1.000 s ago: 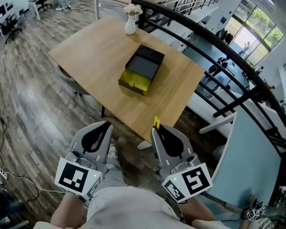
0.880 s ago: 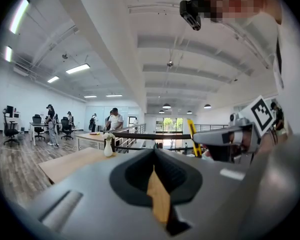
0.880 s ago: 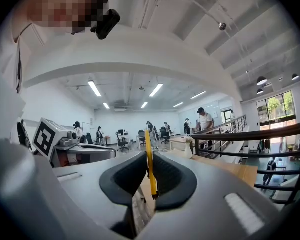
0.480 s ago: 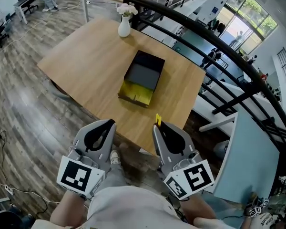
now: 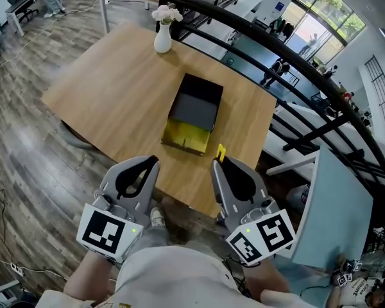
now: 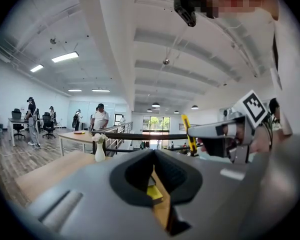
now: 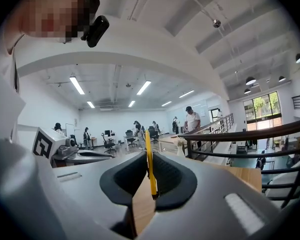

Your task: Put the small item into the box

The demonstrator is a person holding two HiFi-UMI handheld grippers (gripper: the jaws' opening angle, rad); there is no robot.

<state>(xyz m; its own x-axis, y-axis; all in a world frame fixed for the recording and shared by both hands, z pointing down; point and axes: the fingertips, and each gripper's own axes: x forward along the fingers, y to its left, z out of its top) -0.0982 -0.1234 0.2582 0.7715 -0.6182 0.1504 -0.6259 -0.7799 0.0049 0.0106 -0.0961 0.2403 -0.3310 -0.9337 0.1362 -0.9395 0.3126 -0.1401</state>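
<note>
Holding a thin yellow strip (image 5: 221, 151) in the right gripper (image 5: 221, 163), left gripper (image 5: 153, 163) closed and empty, well short of the box (image 5: 186, 135) on the table (image 5: 115, 88); could slip from so slight a pinch, or snag the rim.

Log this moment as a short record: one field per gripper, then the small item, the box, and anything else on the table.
left gripper: jaws together, nothing between them
right gripper: jaws shut on the thin yellow item
thin yellow item: upright, sticking out past the jaw tips, not yet in the box
box: black, open, yellow at its near end, lying mid-table
table: wooden, both grippers held by its near edge
also on table: white vase with flowers, at the far side
</note>
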